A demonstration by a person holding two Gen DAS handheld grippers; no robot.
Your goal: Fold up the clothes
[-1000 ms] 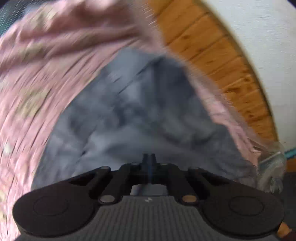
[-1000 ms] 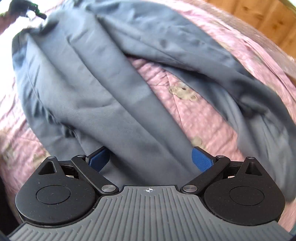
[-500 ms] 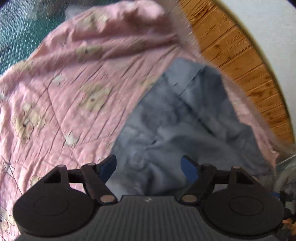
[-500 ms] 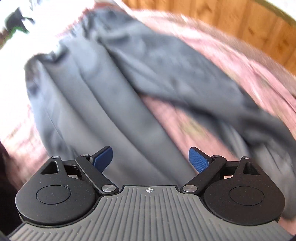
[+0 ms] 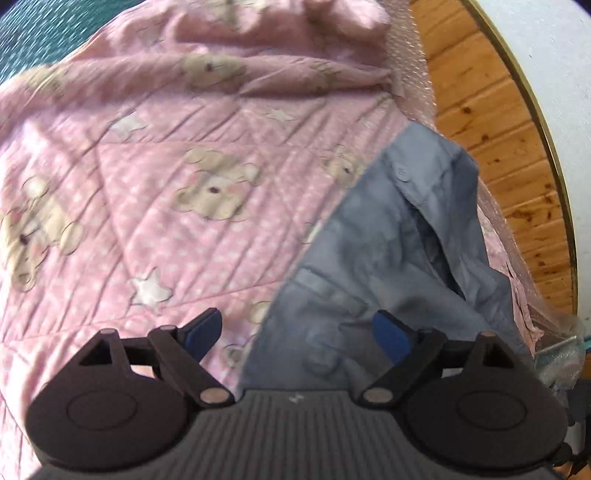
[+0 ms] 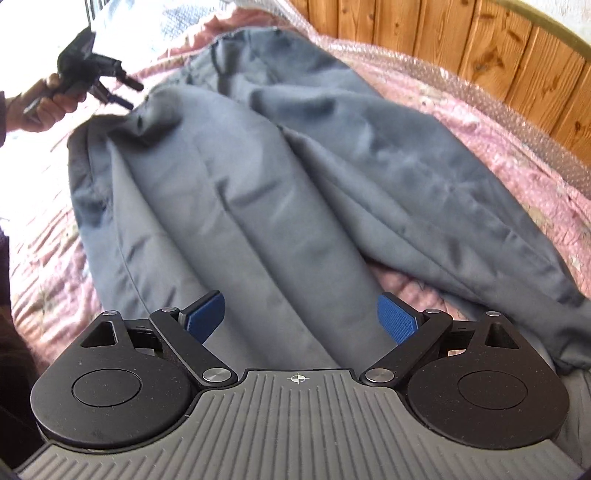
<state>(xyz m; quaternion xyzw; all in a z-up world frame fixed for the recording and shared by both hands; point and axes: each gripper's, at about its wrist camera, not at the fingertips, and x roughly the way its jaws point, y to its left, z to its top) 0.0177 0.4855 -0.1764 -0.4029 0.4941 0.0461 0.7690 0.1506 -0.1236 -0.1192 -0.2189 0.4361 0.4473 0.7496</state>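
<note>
Grey trousers [image 6: 280, 177] lie spread on a pink quilt, waistband toward the far left and the two legs running toward me and to the right. My right gripper [image 6: 301, 317] is open just above the nearer leg, nothing between its blue pads. In the left wrist view the trousers' waist end [image 5: 399, 258] lies bunched with a button showing. My left gripper [image 5: 301, 332] hangs open over its edge, empty. From the right wrist view that left gripper [image 6: 127, 96] shows, held by a hand [image 6: 40, 107], just above the waistband corner.
The pink quilt [image 5: 166, 184] with bear and star prints covers the bed. Bubble wrap [image 6: 461, 92] lines the far edge against a wooden panel wall [image 6: 480, 44]. A teal surface [image 5: 37, 33] lies beyond the quilt at top left.
My left gripper has opened and let go of the trousers' waist, then drawn back left over the quilt. The right gripper stays open and the trousers' far leg has settled flatter.
</note>
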